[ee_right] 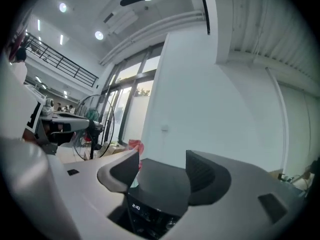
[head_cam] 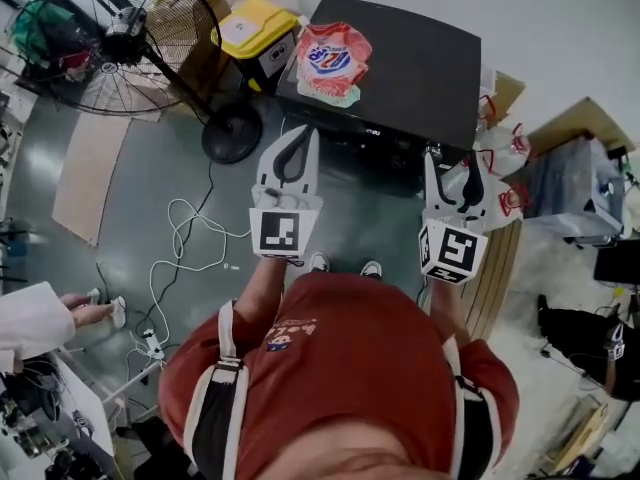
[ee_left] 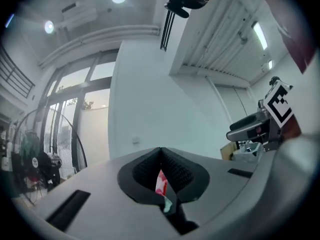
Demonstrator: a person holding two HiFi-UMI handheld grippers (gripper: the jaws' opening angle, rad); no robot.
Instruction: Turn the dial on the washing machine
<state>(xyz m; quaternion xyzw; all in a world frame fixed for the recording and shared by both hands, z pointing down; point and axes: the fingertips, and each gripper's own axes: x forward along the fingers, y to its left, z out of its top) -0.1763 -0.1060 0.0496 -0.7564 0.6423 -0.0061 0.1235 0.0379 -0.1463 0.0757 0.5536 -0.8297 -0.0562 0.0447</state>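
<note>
The black washing machine (head_cam: pixel 400 68) stands in the upper middle of the head view, with a red-and-white bag (head_cam: pixel 330 60) on its lid. The left hand-held gripper (head_cam: pixel 303 133) is pinched together on nothing. The right hand-held gripper (ee_right: pixel 161 166) gapes wide, framing the machine's front panel. I cannot pick out the dial. It is probably rigid, smooth plastic, best pinched across its rim.

Workshop-like hall: concrete floor (head_cam: pixel 150 173), industrial fan (head_cam: pixel 118 40), loose cables (head_cam: pixel 181 230).

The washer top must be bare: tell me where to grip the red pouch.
Pinch the pouch by its near edge, coming low from the front: it lies flat on the washer, so likely only an edge fits between fingers.
</note>
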